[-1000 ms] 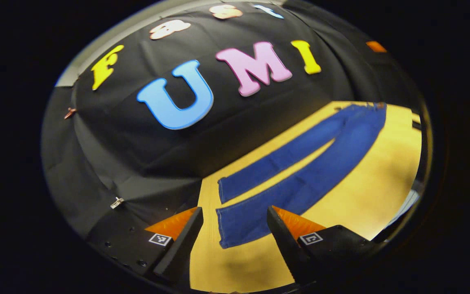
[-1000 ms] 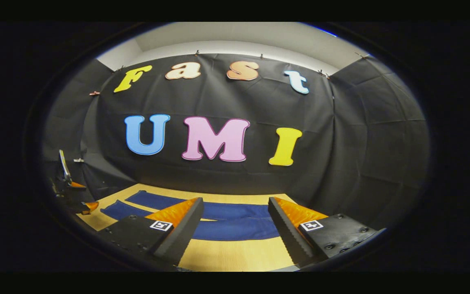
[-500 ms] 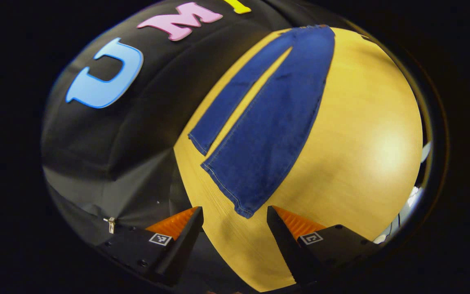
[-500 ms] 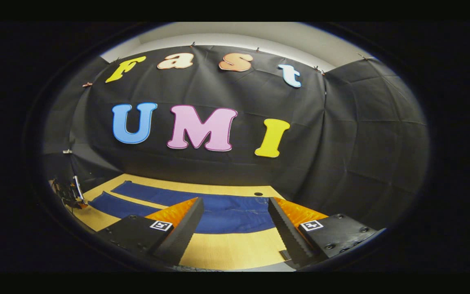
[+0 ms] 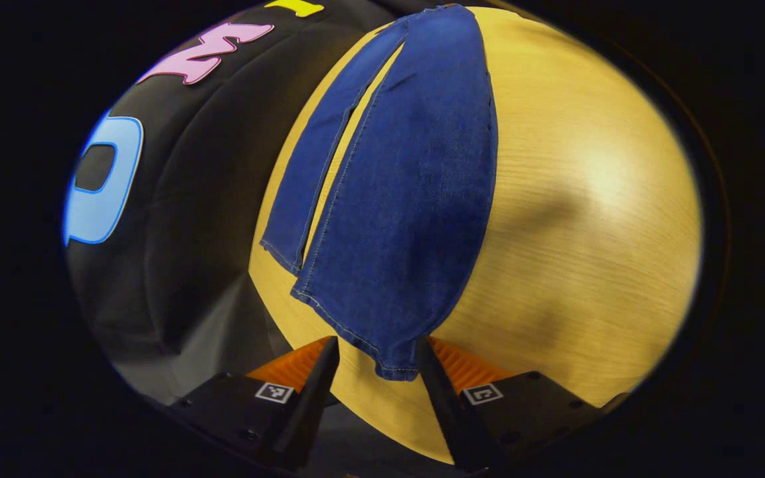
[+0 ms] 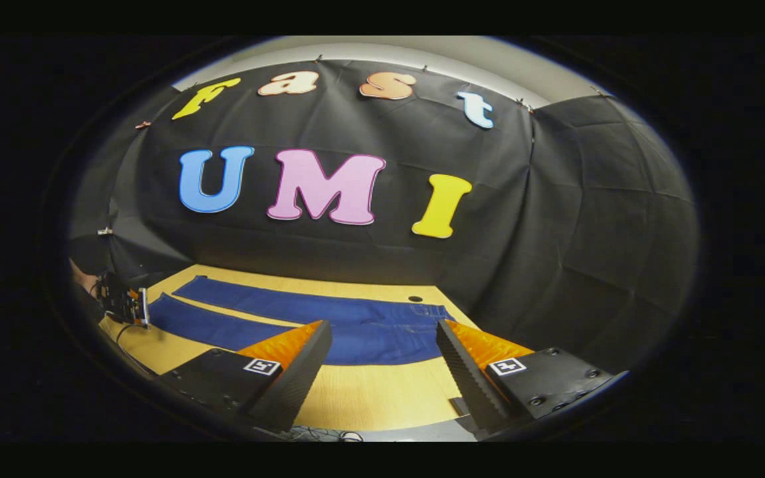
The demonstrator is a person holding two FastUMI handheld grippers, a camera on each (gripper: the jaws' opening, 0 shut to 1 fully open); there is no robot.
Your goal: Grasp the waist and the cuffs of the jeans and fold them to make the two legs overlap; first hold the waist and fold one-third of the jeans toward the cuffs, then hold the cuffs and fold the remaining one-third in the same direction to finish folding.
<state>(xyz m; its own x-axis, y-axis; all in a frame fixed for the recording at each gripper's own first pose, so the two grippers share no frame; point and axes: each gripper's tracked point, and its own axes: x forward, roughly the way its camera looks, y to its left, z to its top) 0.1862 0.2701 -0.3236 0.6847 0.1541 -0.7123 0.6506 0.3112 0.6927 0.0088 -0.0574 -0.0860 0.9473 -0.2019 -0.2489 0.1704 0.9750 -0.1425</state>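
The jeans (image 5: pixel 396 199) lie flat and full length on the wooden desk (image 5: pixel 588 219), both legs spread with a narrow strip of wood showing between them. In the left gripper view the legs run from the cuffs at about 6 o'clock up toward the waist at 12 o'clock, with the booth's black cloth wall at 9 o'clock. The nearer cuff (image 5: pixel 392 362) sits right in the gap of the left hand-held gripper (image 5: pixel 374 362); its fingers stand apart on either side of the hem corner, released, and I cannot tell whether they touch the denim. The farther cuff (image 5: pixel 281 252) lies a little up and toward 10 o'clock, beside the desk's edge.

In the right gripper view the jeans (image 6: pixel 329 318) stretch across the desk (image 6: pixel 382 398) from 9 o'clock to the waist (image 6: pixel 422 312) at roughly 1 o'clock of the gripper. The right hand-held gripper (image 6: pixel 384 345) hangs above the desk short of the waist, its fingers wide apart and holding nothing. Far off at 9 o'clock the other hand-held gripper shows at the cuff end, with a bit of the hand (image 6: pixel 80 275) holding it. A small dark hole (image 6: pixel 416 299) marks the desk just behind the waist.
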